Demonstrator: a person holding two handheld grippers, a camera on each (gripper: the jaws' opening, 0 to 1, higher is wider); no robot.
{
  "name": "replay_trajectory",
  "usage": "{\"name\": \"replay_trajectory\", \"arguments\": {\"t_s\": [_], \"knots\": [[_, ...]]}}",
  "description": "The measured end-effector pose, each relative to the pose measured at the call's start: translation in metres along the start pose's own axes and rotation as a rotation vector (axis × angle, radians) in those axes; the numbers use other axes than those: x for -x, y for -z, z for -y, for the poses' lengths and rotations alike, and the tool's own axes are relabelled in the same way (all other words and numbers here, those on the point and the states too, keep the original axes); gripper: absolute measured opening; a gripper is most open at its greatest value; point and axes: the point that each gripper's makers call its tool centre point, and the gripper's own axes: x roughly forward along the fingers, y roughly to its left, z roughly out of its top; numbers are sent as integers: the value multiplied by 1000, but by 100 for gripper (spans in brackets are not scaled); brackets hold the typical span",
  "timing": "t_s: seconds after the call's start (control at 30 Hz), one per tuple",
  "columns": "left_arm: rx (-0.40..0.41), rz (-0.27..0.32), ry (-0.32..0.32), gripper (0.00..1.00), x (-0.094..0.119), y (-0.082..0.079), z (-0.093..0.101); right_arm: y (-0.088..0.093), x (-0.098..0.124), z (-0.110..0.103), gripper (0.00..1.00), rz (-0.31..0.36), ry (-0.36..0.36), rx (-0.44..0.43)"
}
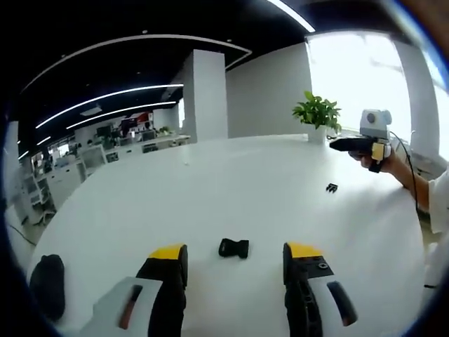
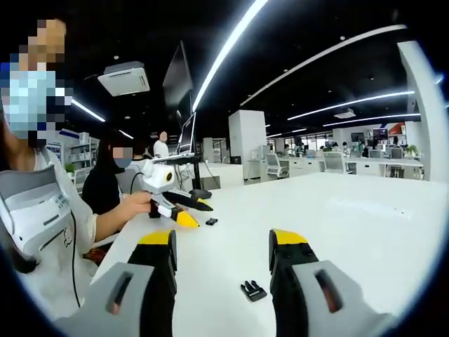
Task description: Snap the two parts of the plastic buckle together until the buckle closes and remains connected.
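Buckle halves lie apart on the white table (image 1: 210,203), neither one held. From the left gripper view, the socket half (image 1: 233,248) rests flat near the table's near edge, just ahead of my left gripper (image 1: 235,270), whose jaws stand wide apart with nothing between them. The pronged half (image 1: 332,187) sits well off toward the right edge, below the right gripper (image 1: 351,145) held up in the person's hand (image 1: 382,163).

In the right gripper view the pronged half (image 2: 253,290) lies on the table between and just ahead of my right gripper (image 2: 221,270), jaws spread, empty. The socket half (image 2: 211,222) shows small farther off, beside the yellow tips of the left gripper (image 2: 188,210).

Nothing joined yet; I judge both pickups are next.

Risks as I see them:
- Small, slick parts on a smooth table: a jaw closing off-centre could flick one away, perhaps toward an edge.
- Gripping the pronged half across its side prongs would squeeze them in and block entry.
- Halves held out of line would jam, not click.
- Lifting too high could carry a piece out of the workspace.
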Motion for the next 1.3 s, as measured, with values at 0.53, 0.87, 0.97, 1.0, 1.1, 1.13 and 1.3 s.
{"name": "replay_trajectory", "arguments": {"t_s": [0.53,0.87,0.97,1.0,1.1,1.13,1.3], "knots": [[0,-30,-8,28,-10,3,1,0,1,-2,53,-4,2,5],[25,-54,-22,19,-8,7,7,0,3,-2,53,-3,7,9],[26,-55,-28,17,-8,7,9,1,3,-3,53,-5,8,10],[26,-55,-29,17,-7,8,10,1,4,-4,53,-5,8,11],[29,-54,-28,17,-6,8,13,0,4,-4,53,-2,8,13],[31,-53,-28,17,-6,8,15,0,4,-4,53,-1,9,13],[37,-49,-29,17,-5,8,21,0,5,-4,53,1,14,15]]}}
